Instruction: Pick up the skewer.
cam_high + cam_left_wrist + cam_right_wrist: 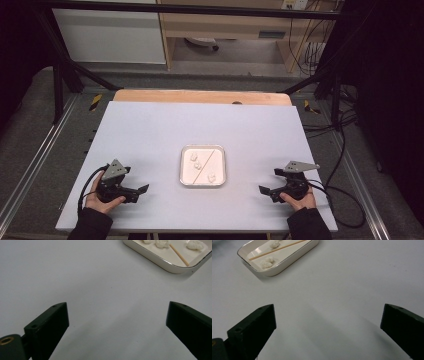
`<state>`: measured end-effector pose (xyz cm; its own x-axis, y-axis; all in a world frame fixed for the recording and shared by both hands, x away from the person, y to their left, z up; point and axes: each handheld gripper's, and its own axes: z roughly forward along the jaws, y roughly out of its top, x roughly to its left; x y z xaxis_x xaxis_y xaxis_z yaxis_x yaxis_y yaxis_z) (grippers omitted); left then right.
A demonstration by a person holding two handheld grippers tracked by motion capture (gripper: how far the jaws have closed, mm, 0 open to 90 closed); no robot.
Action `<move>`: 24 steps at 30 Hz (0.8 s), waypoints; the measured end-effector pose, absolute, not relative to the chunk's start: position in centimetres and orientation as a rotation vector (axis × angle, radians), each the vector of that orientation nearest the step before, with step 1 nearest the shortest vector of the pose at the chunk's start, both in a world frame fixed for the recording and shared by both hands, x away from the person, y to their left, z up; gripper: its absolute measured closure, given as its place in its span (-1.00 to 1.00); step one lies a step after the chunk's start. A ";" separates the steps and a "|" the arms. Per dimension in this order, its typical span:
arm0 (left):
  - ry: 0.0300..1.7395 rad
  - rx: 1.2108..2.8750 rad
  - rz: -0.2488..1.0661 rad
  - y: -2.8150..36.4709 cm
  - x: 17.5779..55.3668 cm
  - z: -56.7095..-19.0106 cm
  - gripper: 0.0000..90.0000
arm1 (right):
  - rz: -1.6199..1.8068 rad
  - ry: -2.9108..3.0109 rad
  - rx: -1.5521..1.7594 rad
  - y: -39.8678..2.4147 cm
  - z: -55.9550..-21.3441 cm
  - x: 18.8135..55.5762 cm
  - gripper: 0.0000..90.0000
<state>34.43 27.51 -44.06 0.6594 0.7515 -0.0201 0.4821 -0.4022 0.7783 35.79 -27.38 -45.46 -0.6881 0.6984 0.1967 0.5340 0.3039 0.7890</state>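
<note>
Left gripper (142, 190) low on table (150, 135), jaws spread wide, nothing between. Right gripper (265, 191) on opposite side, jaws spread too, bare table between. Tray (183, 172) mid-table between both, well apart from each. Inside tray: thin stick (209, 159) lying diagonal, 3 white lumps (194, 157) around it.

Soft overhead light, dark blurry surroundings
</note>
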 end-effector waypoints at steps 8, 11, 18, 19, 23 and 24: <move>0.950 2.078 0.434 27.5 34.3 -43.8 -0.90 | 1.345 2.384 1.140 -27.3 -45.5 35.8 -0.98; 0.951 2.081 0.435 27.3 34.4 -43.8 -0.90 | 1.344 2.384 1.143 -27.4 -45.4 35.8 -0.98; 0.949 2.081 0.440 27.0 34.5 -43.5 -0.89 | 1.342 2.382 1.145 -27.4 -45.4 35.8 -0.98; 0.950 2.081 0.438 26.9 34.5 -43.4 -0.89 | 1.342 2.382 1.145 -27.4 -45.4 35.8 -0.98; 0.953 2.085 0.436 26.4 34.5 -43.3 -0.89 | 1.350 2.375 1.149 -27.4 -45.4 35.8 -0.98; 0.951 2.090 0.440 26.3 34.5 -43.3 -0.89 | 1.345 2.375 1.147 -27.4 -45.3 35.8 -0.98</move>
